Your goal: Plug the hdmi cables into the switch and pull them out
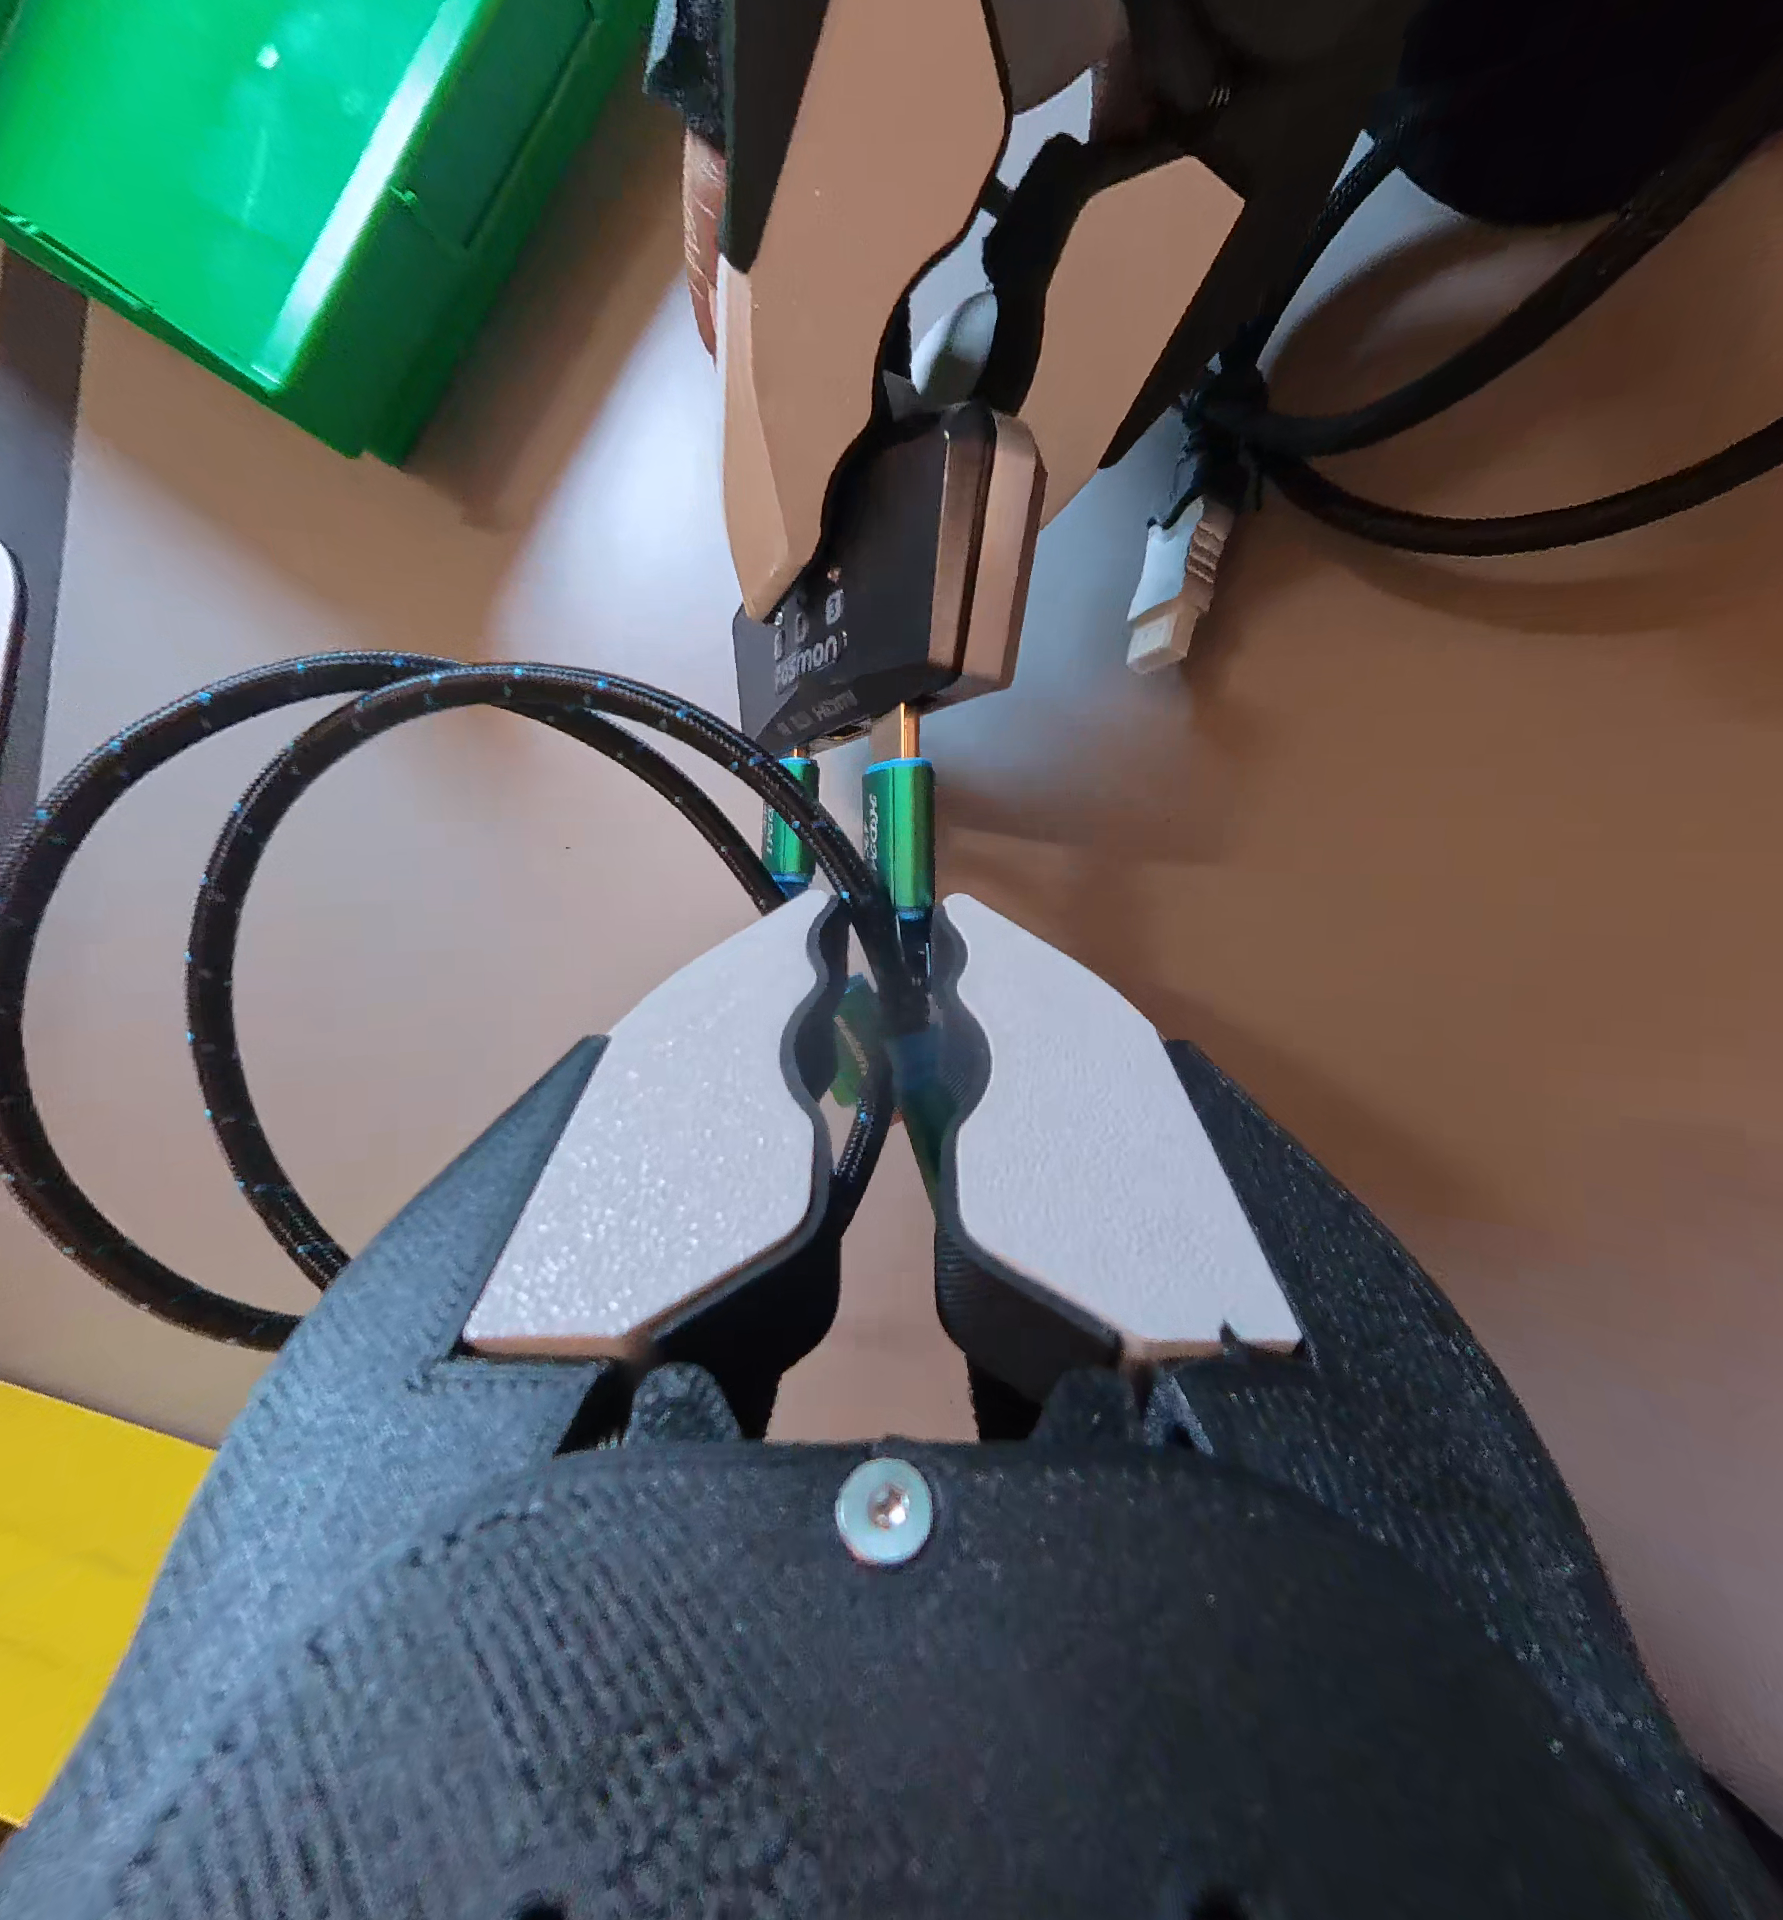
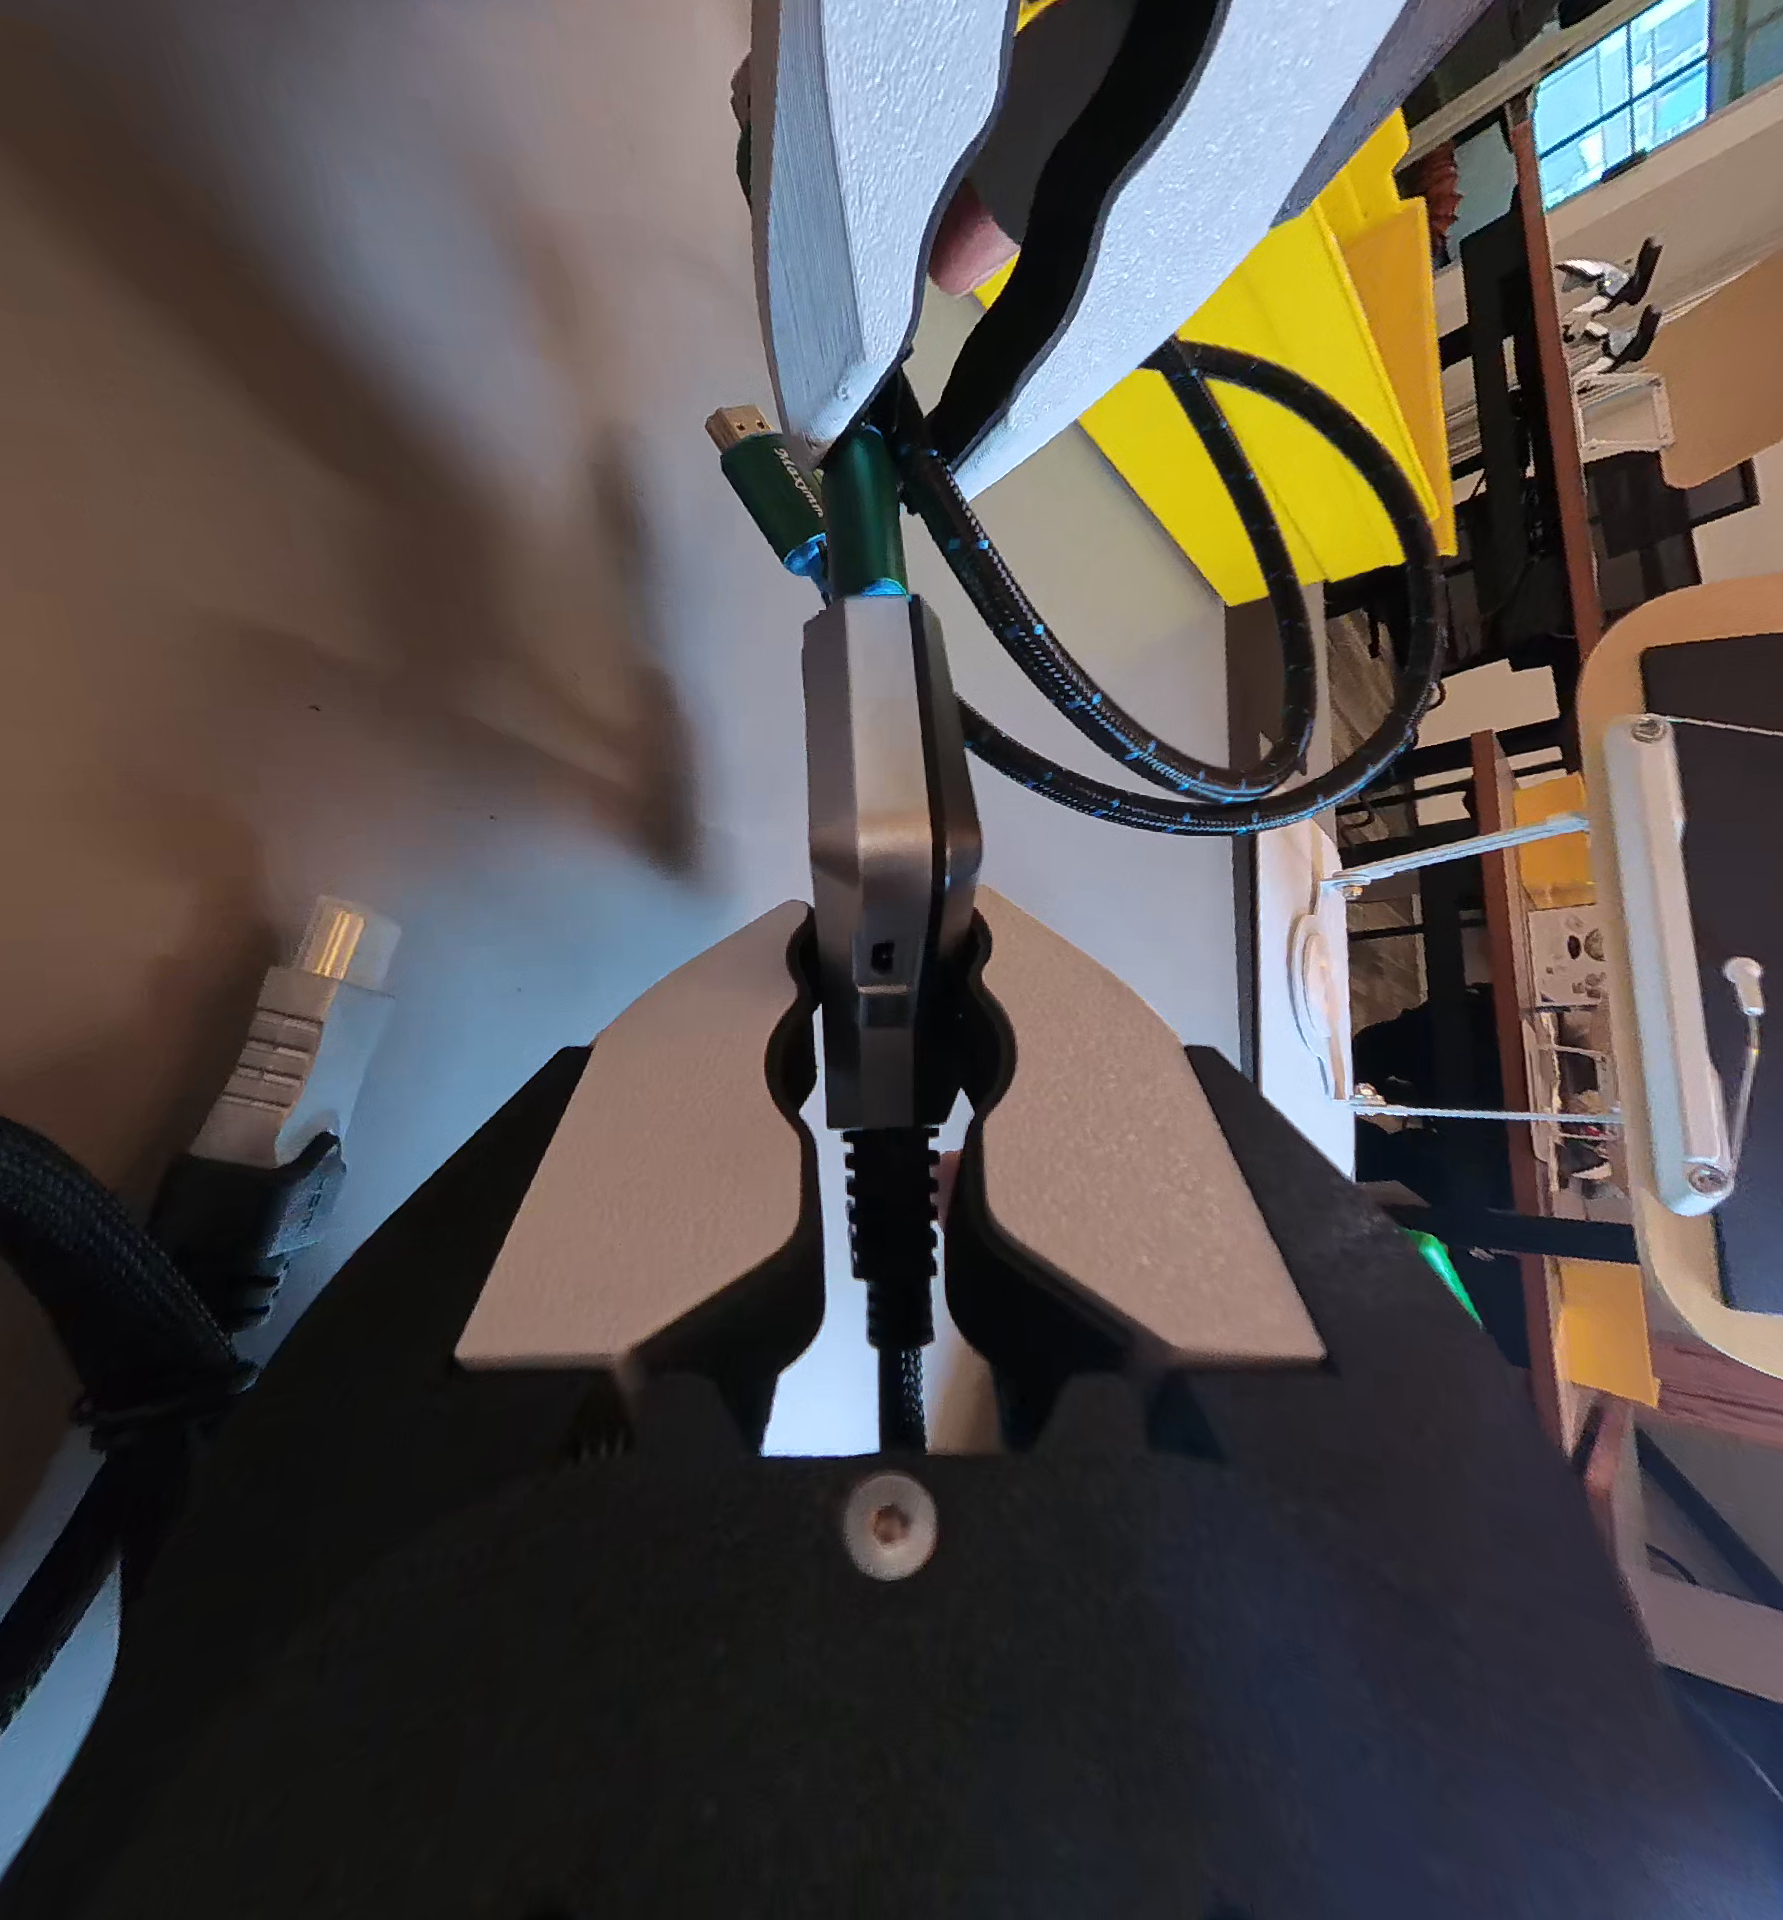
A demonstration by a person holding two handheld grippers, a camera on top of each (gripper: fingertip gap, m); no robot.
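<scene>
The right gripper (image 2: 892, 1023), jaws clamped on the switch (image 2: 882, 831), braces it while the left gripper (image 1: 892, 997), jaws pinching the cable (image 1: 902, 977), works a plug (image 1: 899, 831) at its port.

Right hand-held gripper (image 2: 889, 1023) clamps switch (image 2: 882, 821), green plug (image 2: 863, 520) seemingly inserted.

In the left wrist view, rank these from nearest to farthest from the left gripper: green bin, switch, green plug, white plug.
1. Green plug, just ahead of the left gripper, whose fingers close on its cable.
2. Switch, beyond the plug, in the right gripper.
3. White plug, ahead right, on the table.
4. Green bin, far upper left.
</scene>
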